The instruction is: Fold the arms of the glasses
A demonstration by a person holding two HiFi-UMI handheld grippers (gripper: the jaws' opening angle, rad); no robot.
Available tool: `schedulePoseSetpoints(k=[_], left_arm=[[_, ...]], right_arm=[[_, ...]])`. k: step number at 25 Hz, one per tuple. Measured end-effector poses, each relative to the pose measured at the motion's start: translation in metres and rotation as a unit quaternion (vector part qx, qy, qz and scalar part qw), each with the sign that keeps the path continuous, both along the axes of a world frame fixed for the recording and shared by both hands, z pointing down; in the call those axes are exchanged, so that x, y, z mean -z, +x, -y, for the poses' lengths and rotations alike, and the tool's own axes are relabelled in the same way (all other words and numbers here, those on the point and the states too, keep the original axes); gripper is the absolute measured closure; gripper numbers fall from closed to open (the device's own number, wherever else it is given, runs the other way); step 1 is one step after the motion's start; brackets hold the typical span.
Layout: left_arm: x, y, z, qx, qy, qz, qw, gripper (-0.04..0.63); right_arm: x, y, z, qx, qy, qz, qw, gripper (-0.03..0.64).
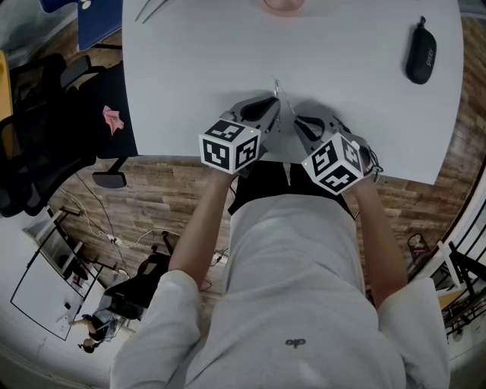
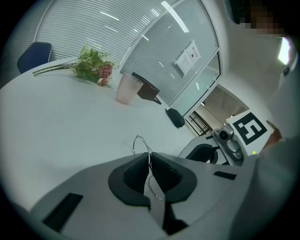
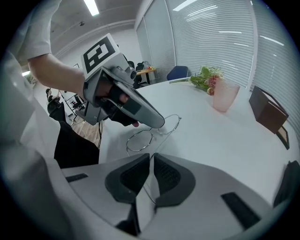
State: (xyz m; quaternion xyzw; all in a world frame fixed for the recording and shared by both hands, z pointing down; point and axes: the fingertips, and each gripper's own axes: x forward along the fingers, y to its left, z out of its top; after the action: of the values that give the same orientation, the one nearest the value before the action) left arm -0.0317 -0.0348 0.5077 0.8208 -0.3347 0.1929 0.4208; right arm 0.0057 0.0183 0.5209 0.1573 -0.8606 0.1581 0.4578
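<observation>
Head view: the left hand-held gripper [image 1: 272, 105] and right hand-held gripper [image 1: 300, 121] cover most of the glasses [image 1: 277, 90], leaving one thin wire showing. The top edge cuts off the pink cup [image 1: 285, 6] and flower stems [image 1: 152, 9].

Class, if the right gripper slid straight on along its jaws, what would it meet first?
Probably the glasses: their near lens rim lies just ahead of the right gripper, with the left gripper close behind. Depth is unclear.

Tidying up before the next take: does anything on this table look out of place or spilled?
Only the flowers: they lie flat on the table beside the pink cup rather than standing in it. Nothing spilled or broken shows.
</observation>
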Motion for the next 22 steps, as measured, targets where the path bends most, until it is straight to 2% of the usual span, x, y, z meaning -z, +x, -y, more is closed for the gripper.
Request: schedulePoseSetpoints(k=[12, 22], left_arm=[[-0.002, 0.003, -0.003, -0.005, -0.003, -0.002, 1.0, 0.563], [-0.001, 0.007, -0.004, -0.002, -0.007, -0.01, 0.9999, 0.565]], right_arm=[[-0.002, -0.015, -0.01, 0.039, -0.011, -0.001, 0.999, 0.591], [-0.002, -0.022, -0.011, 0.05, -0.015, 0.005, 0.999, 0.595]])
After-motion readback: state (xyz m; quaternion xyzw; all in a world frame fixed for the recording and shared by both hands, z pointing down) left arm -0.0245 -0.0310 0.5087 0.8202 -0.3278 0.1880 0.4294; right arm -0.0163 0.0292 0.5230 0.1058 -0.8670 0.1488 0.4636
